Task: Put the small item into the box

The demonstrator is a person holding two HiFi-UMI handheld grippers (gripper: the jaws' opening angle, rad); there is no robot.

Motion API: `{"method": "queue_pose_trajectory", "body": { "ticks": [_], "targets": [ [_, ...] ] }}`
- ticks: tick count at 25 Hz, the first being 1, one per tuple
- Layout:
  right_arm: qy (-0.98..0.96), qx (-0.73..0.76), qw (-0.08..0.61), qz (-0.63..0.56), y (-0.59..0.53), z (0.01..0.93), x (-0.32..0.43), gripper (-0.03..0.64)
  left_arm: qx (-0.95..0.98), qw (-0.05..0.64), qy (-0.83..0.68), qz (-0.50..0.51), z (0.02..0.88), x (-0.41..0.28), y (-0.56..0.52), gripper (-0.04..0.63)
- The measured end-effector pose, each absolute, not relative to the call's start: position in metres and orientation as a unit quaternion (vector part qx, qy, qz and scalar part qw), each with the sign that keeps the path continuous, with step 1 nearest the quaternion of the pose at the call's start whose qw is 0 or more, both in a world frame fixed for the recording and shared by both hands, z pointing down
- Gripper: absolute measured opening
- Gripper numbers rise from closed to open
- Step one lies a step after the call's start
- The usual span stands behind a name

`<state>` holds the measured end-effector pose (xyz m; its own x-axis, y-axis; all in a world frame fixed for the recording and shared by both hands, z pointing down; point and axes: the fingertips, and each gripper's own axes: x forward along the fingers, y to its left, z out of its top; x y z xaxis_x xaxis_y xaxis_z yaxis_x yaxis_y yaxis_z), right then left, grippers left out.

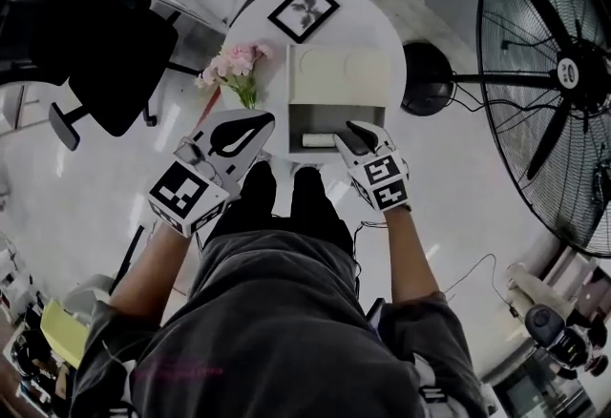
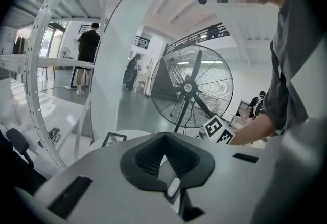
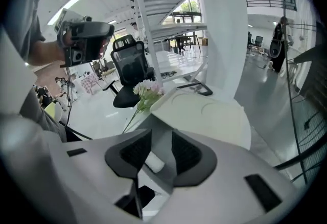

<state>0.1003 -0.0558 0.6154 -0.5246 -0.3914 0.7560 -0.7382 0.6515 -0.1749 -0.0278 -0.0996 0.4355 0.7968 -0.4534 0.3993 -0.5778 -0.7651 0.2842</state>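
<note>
Although the task asks for the small item (image 1: 319, 139) to go into the box (image 1: 339, 77), the head view suggests that it already lies there: a short pale roll on its side in the open, darker compartment at the box's near edge, below the cream lid. The right gripper (image 1: 355, 132) hangs just beside that opening, at the box's near right corner. Its jaws are spread and pinch nothing; in its own view the roll shows through the gap, beyond the pads and apart from them. The left gripper (image 1: 260, 125) hovers off the box's near left corner with its jaw tips pressed together and empty. Judging by its size, the roll should be light, and its round form would let it roll or slip away if nudged. Whether it is stiff or soft cannot be told. A fresh hold would probably be safest across its narrow width at mid-length, with the pads flat against the curved sides. Beyond the box on the round white desk (image 1: 382, 34) stands a black picture frame (image 1: 303, 11), and pink flowers (image 1: 234, 63) lie to the box's left. A large black fan (image 1: 563, 73) stands on the floor well to the box's right. No brand or wording can be read. The fan hub's label is too small, and the grippers' cubes carry only black-and-white square markers.
</note>
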Motion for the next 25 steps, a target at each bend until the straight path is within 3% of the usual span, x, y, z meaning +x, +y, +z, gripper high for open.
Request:
{"method": "queue_pose_trajectory", "body": {
  "ticks": [11,25],
  "targets": [
    [-0.841,0.417,0.274,0.209,-0.059,0.516,0.100,0.057,0.948,0.158,-0.244,0.130,0.388,-0.031,-0.094,0.015],
    [-0.837,0.484,0.201,0.153,-0.063,0.418,0.096,0.029,0.964,0.117,-0.210,0.116,0.340,-0.030,-0.096,0.015]
  ]
}}
